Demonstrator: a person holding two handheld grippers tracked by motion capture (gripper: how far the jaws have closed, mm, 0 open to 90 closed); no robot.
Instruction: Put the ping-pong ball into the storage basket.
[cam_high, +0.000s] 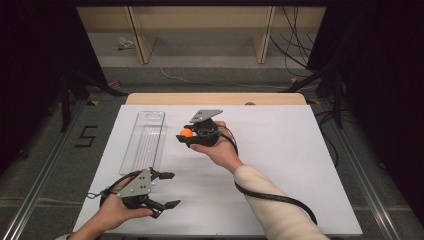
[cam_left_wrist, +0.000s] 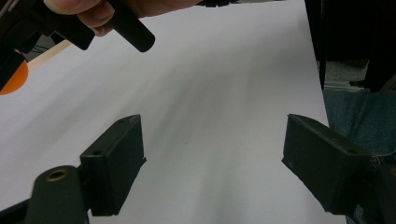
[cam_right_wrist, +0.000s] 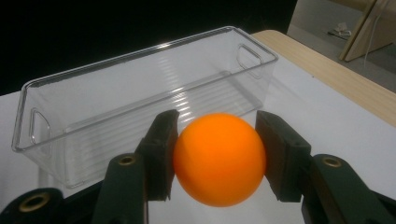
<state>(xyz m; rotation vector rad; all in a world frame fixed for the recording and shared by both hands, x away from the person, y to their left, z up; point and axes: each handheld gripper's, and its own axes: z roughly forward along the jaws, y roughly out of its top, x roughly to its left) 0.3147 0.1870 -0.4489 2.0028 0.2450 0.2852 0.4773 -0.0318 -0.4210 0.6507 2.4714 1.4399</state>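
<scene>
While our right gripper (cam_high: 186, 136) clamped the orange ball (cam_right_wrist: 219, 158) just right of the clear bin (cam_right_wrist: 140, 79), our wide-jawed left gripper (cam_high: 170, 190) idled near, so we judged carrying it squarely over the rim best.

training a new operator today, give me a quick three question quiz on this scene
1. True or false: the right gripper is shut on the orange ball.
2. How do the left gripper's jaws stand: A) open, nothing between them, B) shut on a ball, C) shut on the bin?
3. What lies inside the clear plastic bin?

Key: 1. True. 2. A. 3. Nothing; it is empty, and the ball is held beside it.
</scene>
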